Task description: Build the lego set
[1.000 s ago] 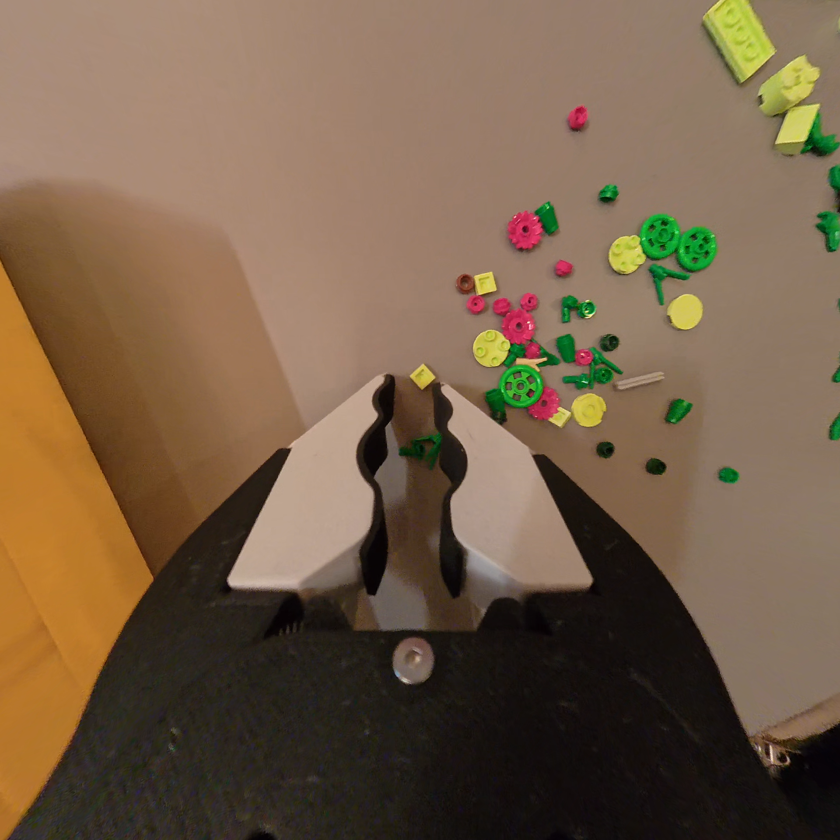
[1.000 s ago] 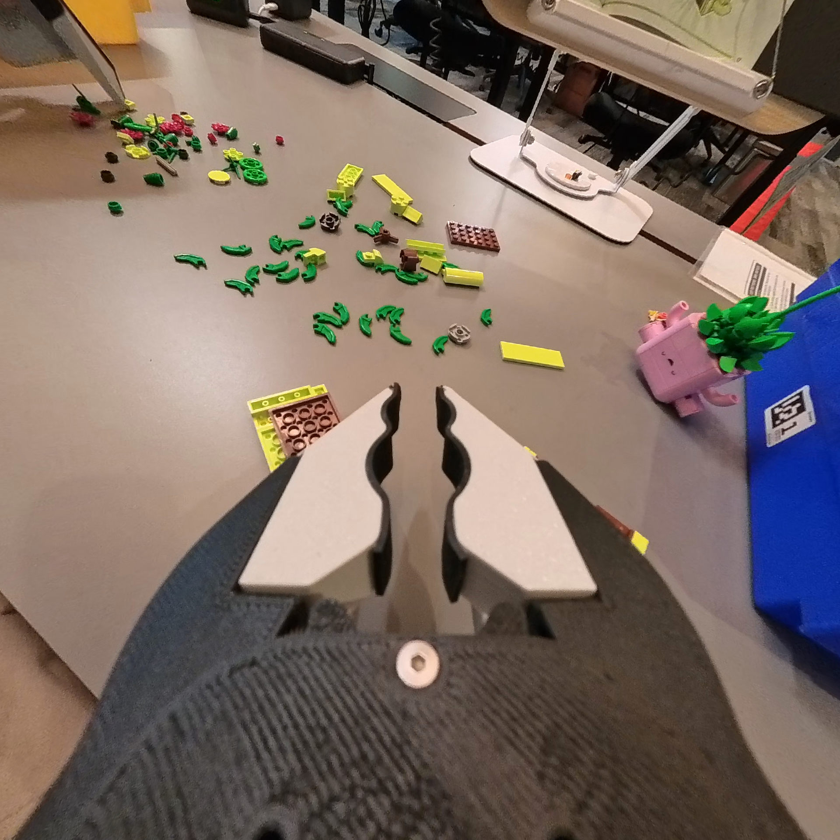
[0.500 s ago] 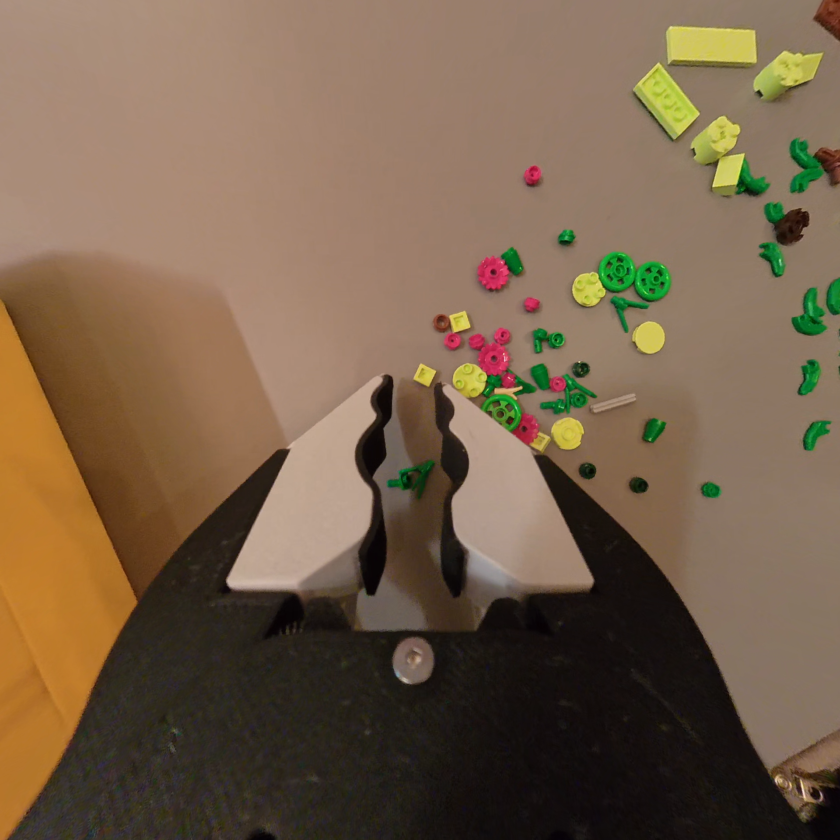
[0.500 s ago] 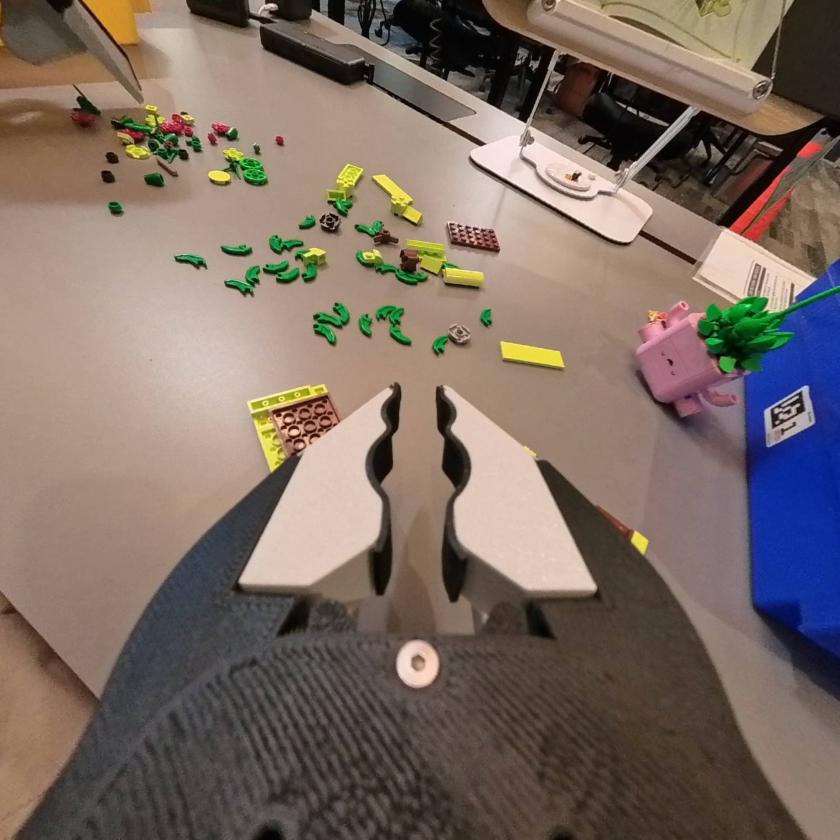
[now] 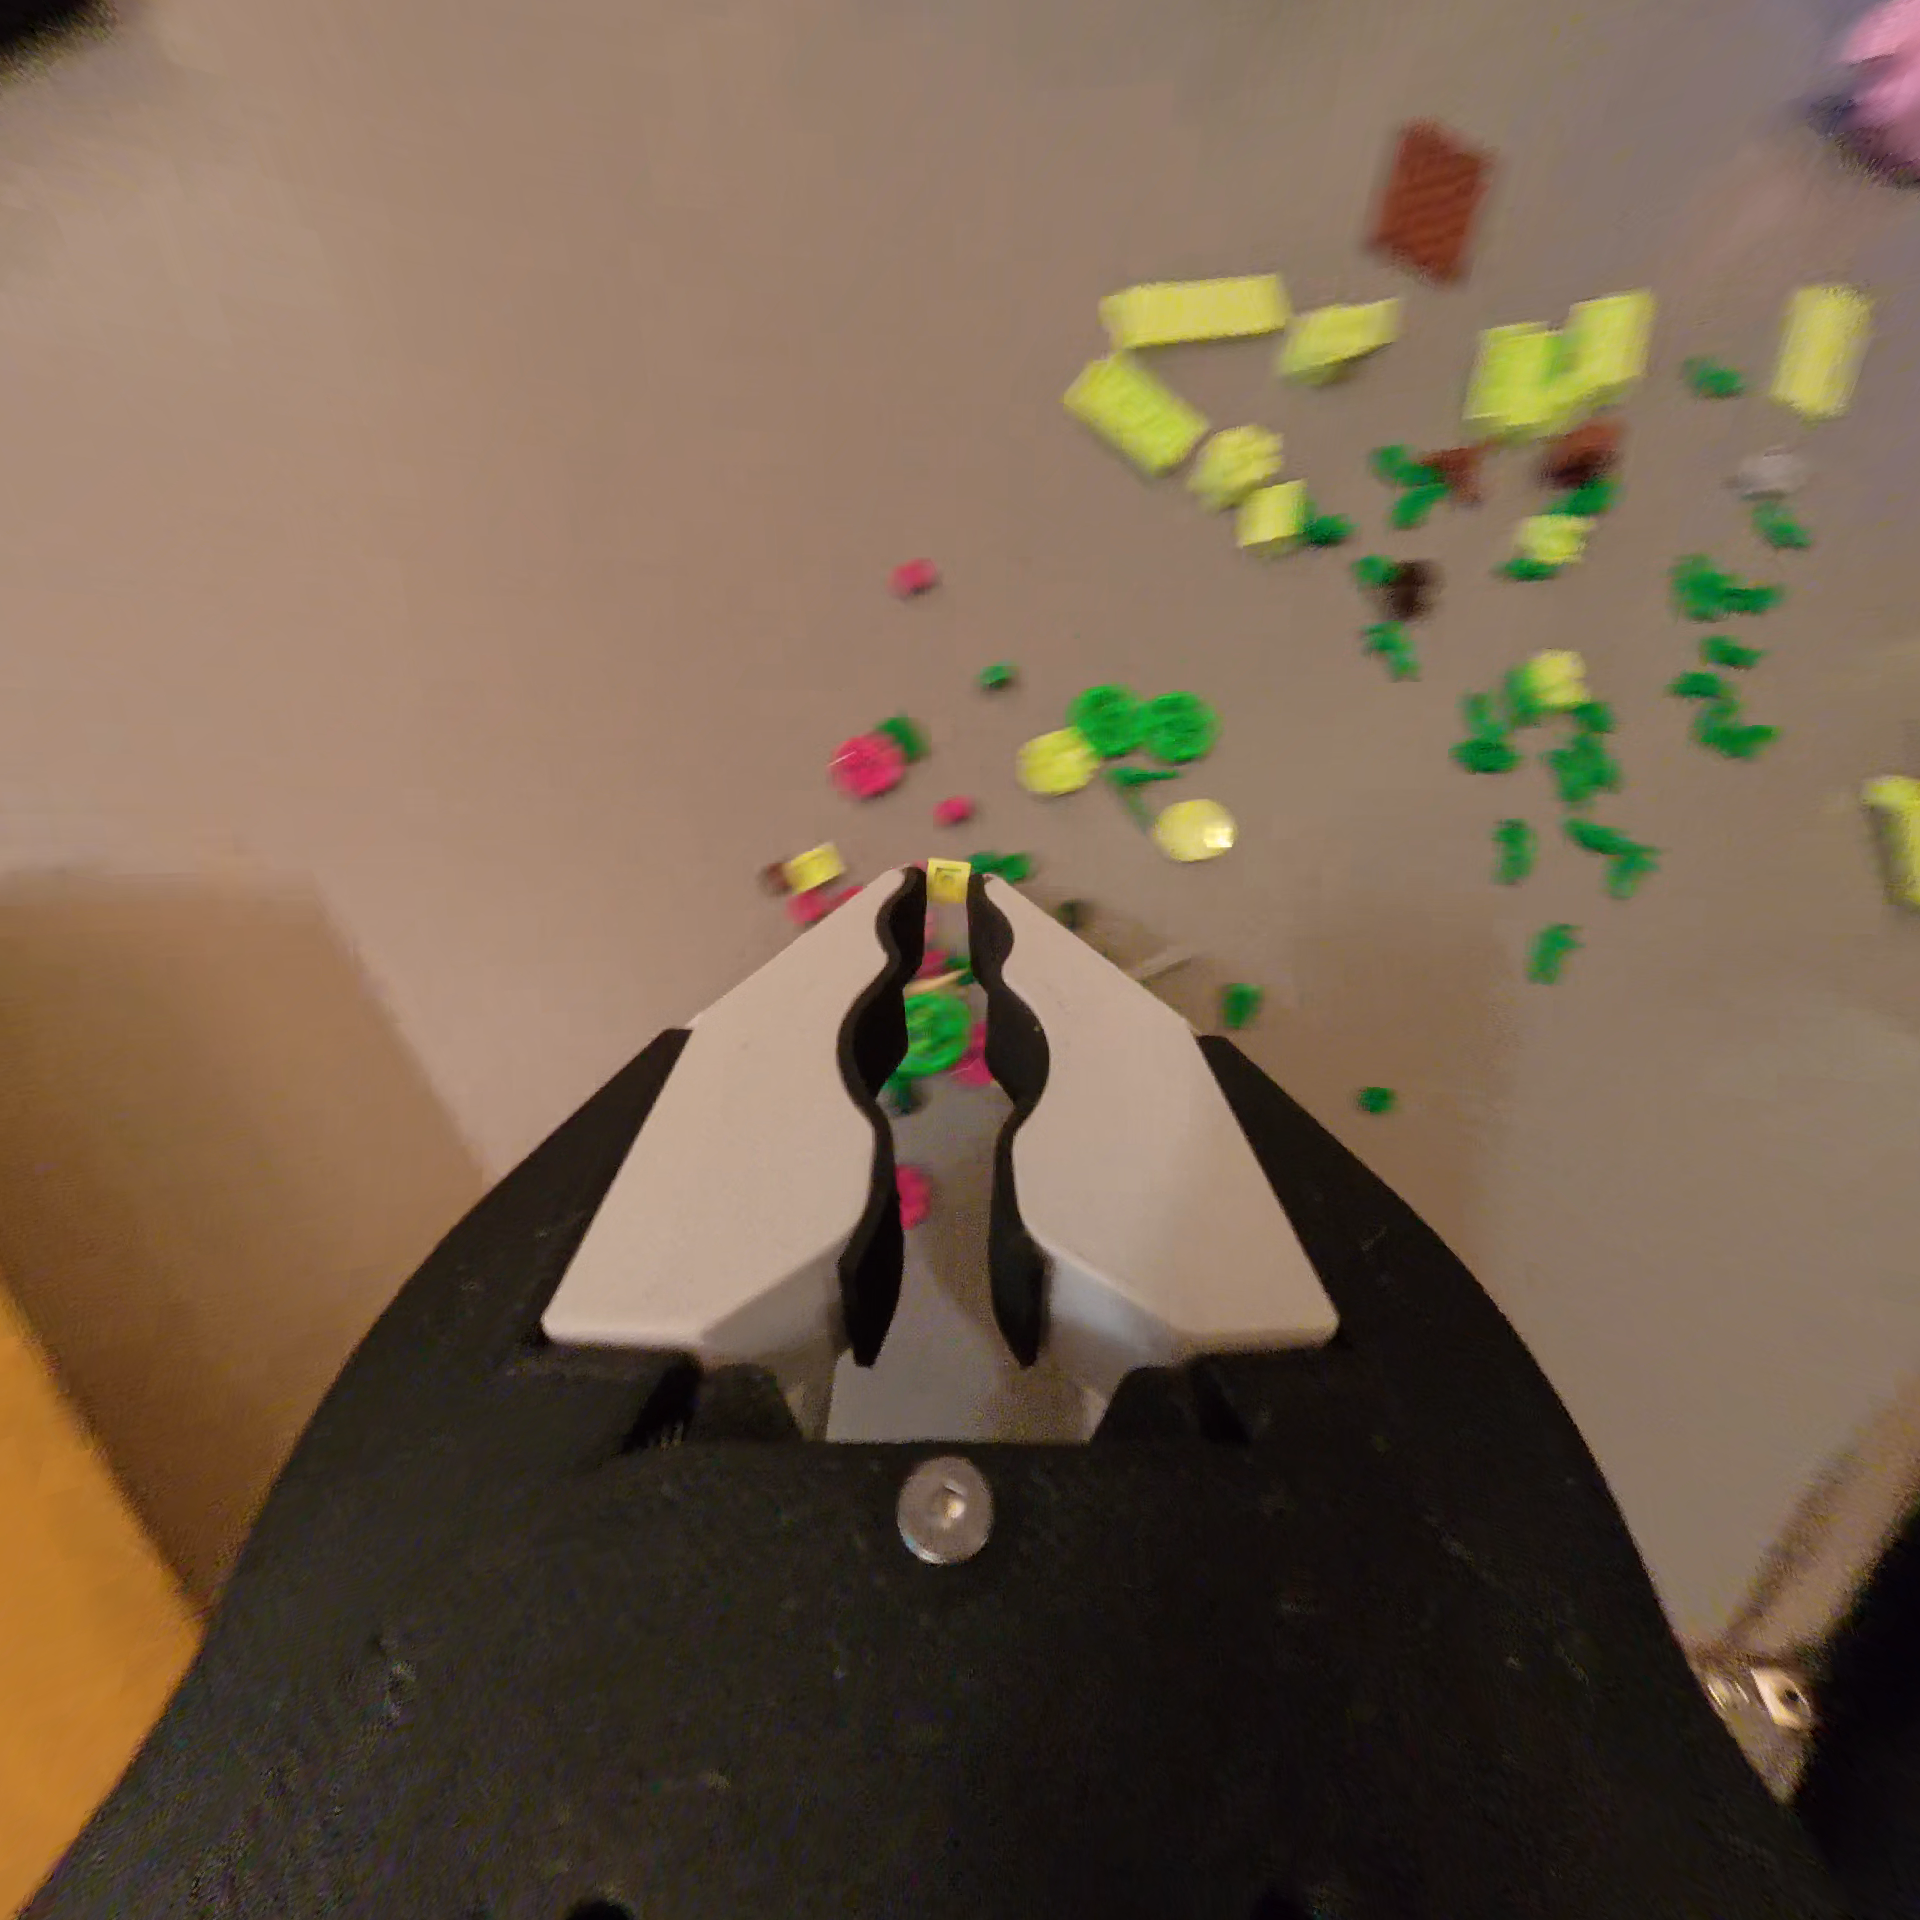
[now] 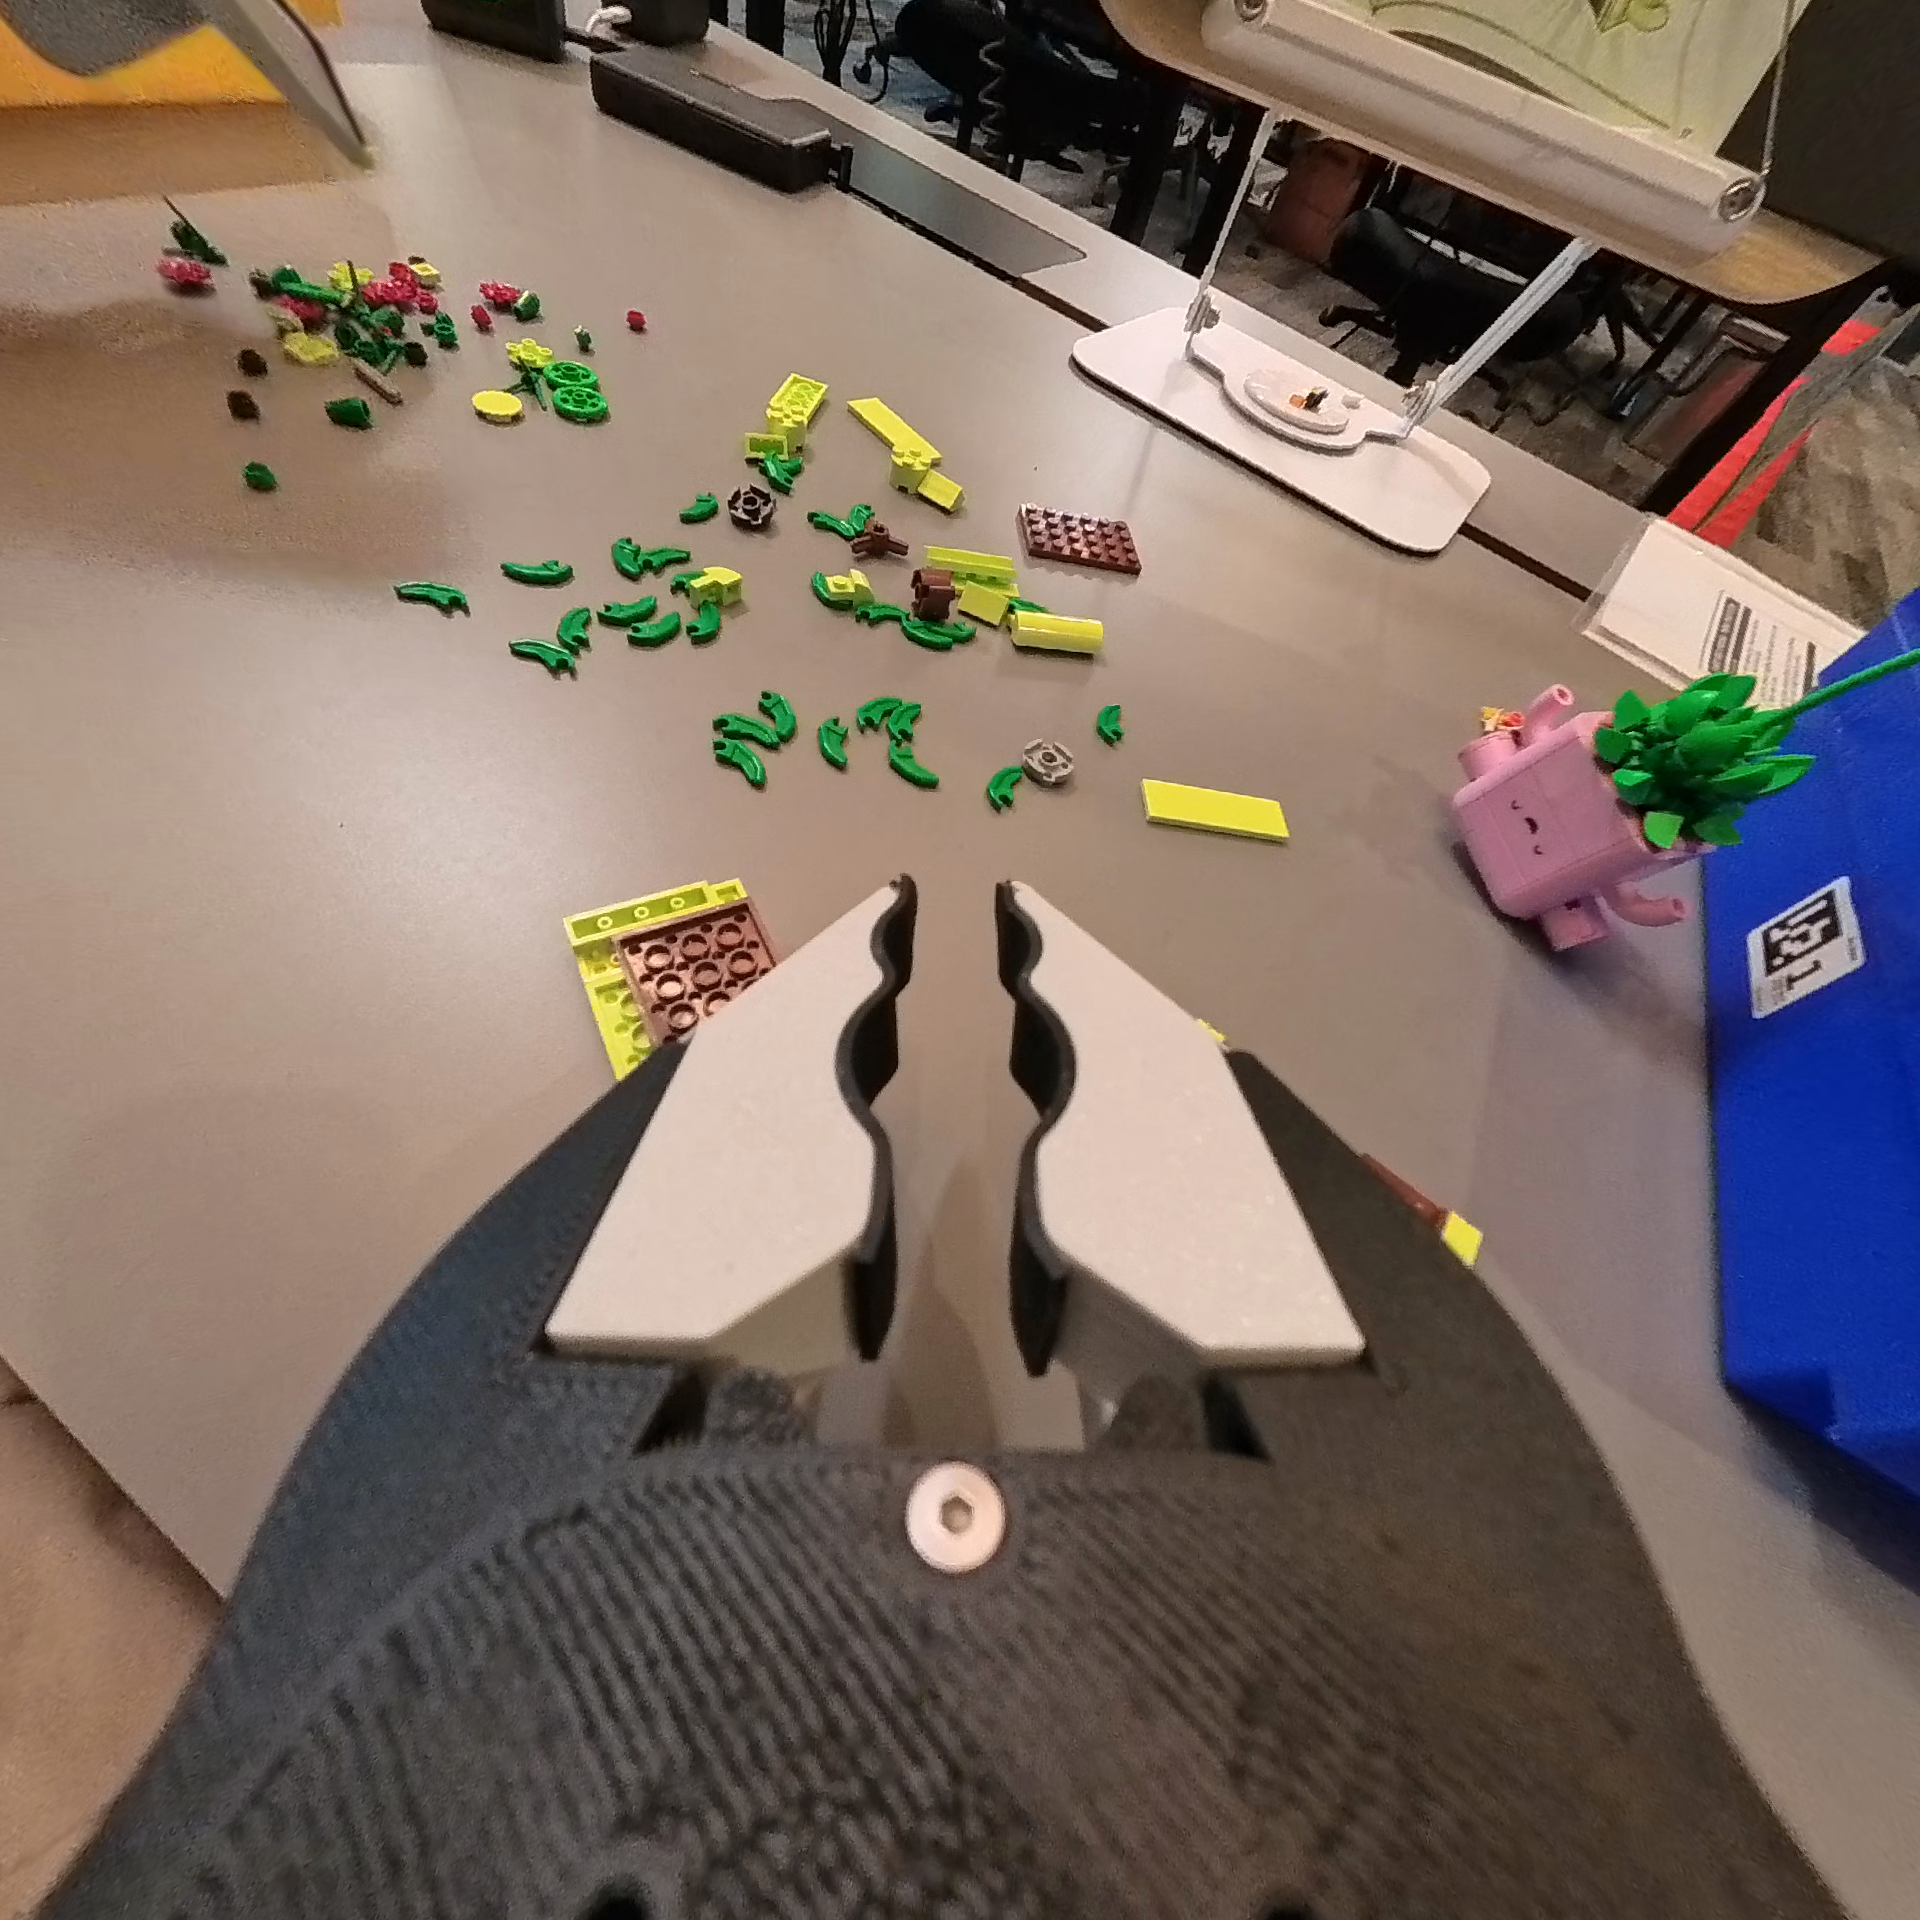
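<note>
My left gripper [image 5: 945, 883] is shut on a small yellow square tile [image 5: 947, 879] pinched at its fingertips, held above the blurred pile of pink, green and yellow small pieces [image 5: 1039, 748]. The left gripper's grey finger [image 6: 312, 104] shows at the top left of the right wrist view, raised over that pile [image 6: 364, 312]. My right gripper [image 6: 956, 894] is open and empty, hovering low over the table beside a brown plate stacked on lime plates [image 6: 696, 966]. Green leaf pieces [image 6: 644, 613] lie scattered mid-table.
A pink brick figure with a green plant [image 6: 1558, 831] lies at the right by a blue bin [image 6: 1829, 1039]. A brown plate [image 6: 1081, 538], a lime tile [image 6: 1214, 808], a white stand [image 6: 1288, 416] and a black bar [image 6: 717, 114] sit farther back. A yellow box [image 5: 62, 1558] stands left. Spacing between my two grippers at the tips: around 35 cm. The brown plate [image 6: 1081, 538] is about equally far from each gripper, around 25 cm.
My left gripper has closed on the yellow tile and lifted off the table, its view swinging so more pieces show. The right gripper has stayed in place.
</note>
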Motion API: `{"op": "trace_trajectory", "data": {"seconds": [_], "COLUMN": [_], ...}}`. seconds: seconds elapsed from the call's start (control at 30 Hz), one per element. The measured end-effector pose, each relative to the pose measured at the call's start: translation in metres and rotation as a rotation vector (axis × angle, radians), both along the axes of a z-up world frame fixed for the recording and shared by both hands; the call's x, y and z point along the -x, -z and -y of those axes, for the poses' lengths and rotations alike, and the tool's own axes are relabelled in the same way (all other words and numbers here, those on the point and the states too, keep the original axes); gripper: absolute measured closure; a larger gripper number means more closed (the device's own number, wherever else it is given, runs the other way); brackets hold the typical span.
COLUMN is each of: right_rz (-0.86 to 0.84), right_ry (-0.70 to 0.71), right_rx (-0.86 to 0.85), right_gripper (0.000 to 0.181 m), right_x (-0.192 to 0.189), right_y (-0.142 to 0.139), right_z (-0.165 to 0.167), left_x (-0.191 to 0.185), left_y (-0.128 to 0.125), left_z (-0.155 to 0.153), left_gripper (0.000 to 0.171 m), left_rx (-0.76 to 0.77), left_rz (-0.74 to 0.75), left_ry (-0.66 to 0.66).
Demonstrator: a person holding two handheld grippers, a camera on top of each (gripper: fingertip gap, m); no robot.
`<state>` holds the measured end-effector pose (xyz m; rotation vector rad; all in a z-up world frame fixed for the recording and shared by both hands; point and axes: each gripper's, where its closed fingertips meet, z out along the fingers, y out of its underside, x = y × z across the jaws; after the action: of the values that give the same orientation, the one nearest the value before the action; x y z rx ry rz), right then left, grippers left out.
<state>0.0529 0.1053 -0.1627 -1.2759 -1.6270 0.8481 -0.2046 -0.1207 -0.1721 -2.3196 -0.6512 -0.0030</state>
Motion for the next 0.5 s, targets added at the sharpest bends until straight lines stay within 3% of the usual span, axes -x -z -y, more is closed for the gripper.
{"op": "trace_trajectory", "data": {"seconds": [0.1,0.2,0.27,0.33,0.4,0.5], "right_rz": [-0.018,-0.065,-0.106,-0.142,-0.167,-0.174], "right_ry": [0.009,0.011,0.0,-0.014,-0.007,-0.013], "right_rx": [0.04,0.111,0.147,0.149,0.127,0.081], "right_gripper": [0.167,0.167,0.167,0.168,0.169,0.169], "right_x": [-0.001,-0.003,-0.006,-0.009,-0.011,-0.011], "right_y": [-0.004,-0.012,-0.019,-0.024,-0.027,-0.028], "right_z": [-0.003,-0.008,-0.009,-0.007,-0.007,-0.003], "left_x": [-0.067,-0.164,-0.235,-0.284,-0.312,-0.331], "left_y": [-0.032,-0.041,-0.031,-0.005,0.022,0.04], "left_z": [-0.052,-0.106,-0.131,-0.144,-0.149,-0.155], "left_gripper": [0.167,0.167,0.166,0.166,0.165,0.166], "left_rx": [-0.108,-0.149,-0.15,-0.076,-0.003,0.023], "left_rz": [-0.016,-0.046,-0.039,-0.076,-0.108,-0.092], "left_ry": [0.31,0.676,0.905,1.051,1.134,1.161]}}
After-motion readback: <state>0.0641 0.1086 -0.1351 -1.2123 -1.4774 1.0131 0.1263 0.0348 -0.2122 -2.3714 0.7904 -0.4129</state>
